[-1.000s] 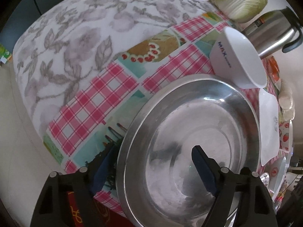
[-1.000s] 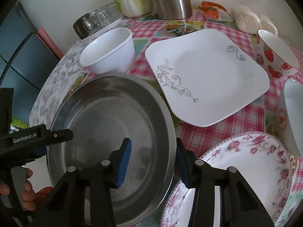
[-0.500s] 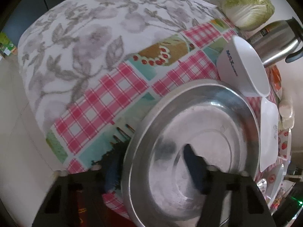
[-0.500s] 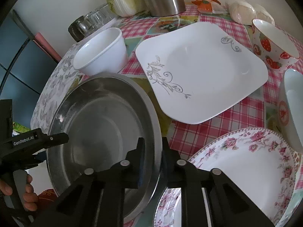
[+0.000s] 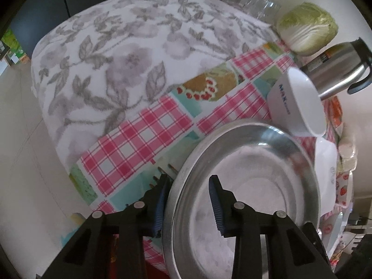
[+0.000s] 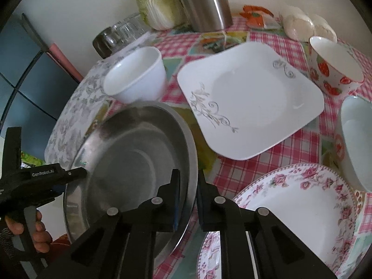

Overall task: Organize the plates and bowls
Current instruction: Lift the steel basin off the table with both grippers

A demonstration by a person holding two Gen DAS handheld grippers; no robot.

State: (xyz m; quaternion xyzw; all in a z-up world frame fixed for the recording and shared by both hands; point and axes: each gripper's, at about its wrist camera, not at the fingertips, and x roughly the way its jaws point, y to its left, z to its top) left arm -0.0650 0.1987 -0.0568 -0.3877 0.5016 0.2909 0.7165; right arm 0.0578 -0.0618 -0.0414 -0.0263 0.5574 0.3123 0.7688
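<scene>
Steel bowl (image 6: pixel 130 162) at worktop edge, 7 o'clock. Right tongs (image 6: pixel 188 197) clamped on rim; left tongs (image 5: pixel 188 204) straddling rim, not closed. Risk: tilting, slipping off, striking white bowl (image 6: pixel 137 76).

Soft, even daylight fills both views, with no hard shadows. The steel basin (image 5: pixel 244 186) shows hazy pale reflections and slight motion blur along its rim. Fisheye distortion bends the tabletop (image 6: pixel 290 153) edges, and black vignetting fills every corner.

Pink-checked tablecloth (image 5: pixel 144 137), rose-patterned plate (image 6: pixel 302 209)
</scene>
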